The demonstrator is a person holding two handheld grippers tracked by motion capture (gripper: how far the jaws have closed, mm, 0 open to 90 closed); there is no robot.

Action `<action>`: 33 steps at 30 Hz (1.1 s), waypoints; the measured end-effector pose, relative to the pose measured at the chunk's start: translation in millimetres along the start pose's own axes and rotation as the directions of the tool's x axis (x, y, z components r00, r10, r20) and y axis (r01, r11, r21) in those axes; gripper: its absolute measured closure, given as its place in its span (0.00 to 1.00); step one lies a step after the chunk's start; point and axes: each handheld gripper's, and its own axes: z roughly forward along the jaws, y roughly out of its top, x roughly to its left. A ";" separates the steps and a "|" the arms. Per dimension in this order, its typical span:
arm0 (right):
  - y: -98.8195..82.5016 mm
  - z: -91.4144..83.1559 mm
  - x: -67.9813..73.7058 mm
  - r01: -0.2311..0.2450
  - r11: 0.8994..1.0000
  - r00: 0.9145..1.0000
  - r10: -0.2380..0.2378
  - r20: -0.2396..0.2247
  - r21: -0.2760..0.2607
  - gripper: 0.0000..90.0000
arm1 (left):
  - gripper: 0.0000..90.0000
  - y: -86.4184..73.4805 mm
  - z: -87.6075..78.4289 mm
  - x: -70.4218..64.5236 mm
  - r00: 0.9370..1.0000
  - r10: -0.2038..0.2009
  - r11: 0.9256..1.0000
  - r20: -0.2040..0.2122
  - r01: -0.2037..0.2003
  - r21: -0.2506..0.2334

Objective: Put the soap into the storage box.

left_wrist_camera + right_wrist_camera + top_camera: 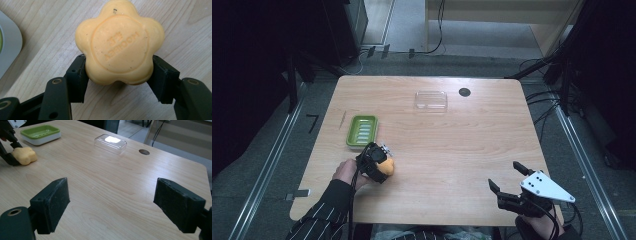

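Two grippers on my bench, four loose items, one table.

Item 1: left gripper, near the table's left front, just in front of the dish. I see its jaws clamped on the soap, one black pad pressed against each side of it. My left hand sits behind the gripper body, striped sleeve trailing off the near edge.

Item 2: soap, orange-yellow, flower-shaped with rounded lobes, a round raised centre stamped with lettering I cannot read. It lies flat on the wood, stamped face up, between the left gripper's pads and touching both. In the right gripper view the soap sits at the far left, close to the dish but apart from it.

Item 3: soap dish, green with a ribbed floor and a pale base, just beyond the soap. I see nothing in it.

Item 4: clear lid, a transparent rounded-rectangle cover, lying toward the far middle of the table, well apart from the dish and soap.

Item 5: round hole, dark, in the tabletop just right of the clear lid.

Item 6: right gripper, at the near right corner, grey three-cornered plate on top. I see its jaws spread wide with bare wood between them, gripping nothing.

Item 7: table, light wood grain, rounded corners.
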 end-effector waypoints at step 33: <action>0.0 -0.6 0.0 -0.004 1.000 1.000 0.004 0.002 -0.004 0.15 | 0.44 -11.7 -14.9 12.6 0.998 -0.065 0.996 -0.008 0.065 -0.061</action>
